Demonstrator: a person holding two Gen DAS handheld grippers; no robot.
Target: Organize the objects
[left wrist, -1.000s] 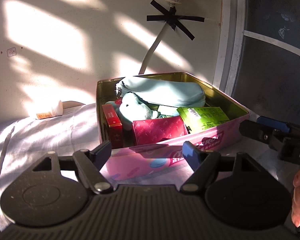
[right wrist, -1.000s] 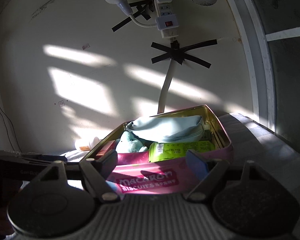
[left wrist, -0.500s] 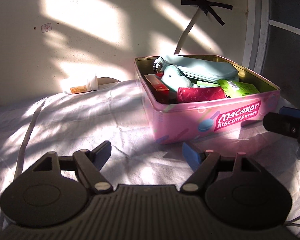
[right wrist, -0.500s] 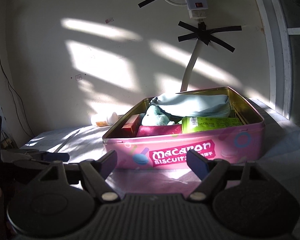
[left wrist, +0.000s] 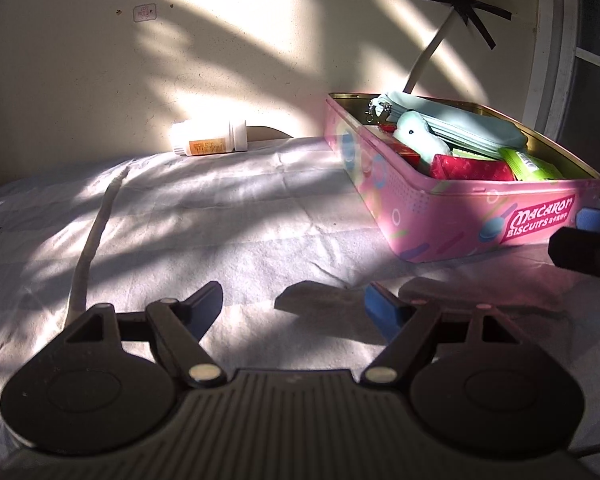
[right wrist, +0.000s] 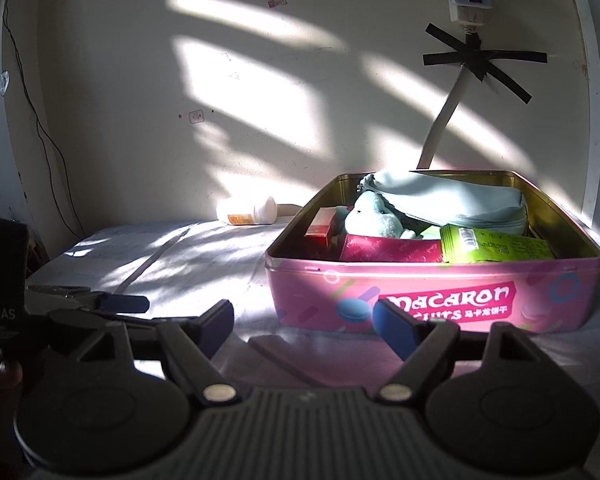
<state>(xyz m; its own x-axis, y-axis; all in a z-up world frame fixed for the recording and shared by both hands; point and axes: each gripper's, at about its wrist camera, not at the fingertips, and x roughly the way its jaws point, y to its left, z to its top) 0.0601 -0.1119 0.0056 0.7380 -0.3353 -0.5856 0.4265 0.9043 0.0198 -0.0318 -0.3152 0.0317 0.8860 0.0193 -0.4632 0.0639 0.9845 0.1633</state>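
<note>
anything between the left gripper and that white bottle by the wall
Nothing visible. The left gripper is open and empty, and only bare white cloth lies between it and the bottle, which lies on its side by the wall. The pink tin sits off to the right.

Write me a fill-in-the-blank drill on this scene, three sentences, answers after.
1. The white bottle lies on its ____ by the wall.
2. The pink tin has no ____ on it, so its contents show.
3. Both the left gripper and the right gripper hold ____.

Answers: side; lid; nothing
</note>
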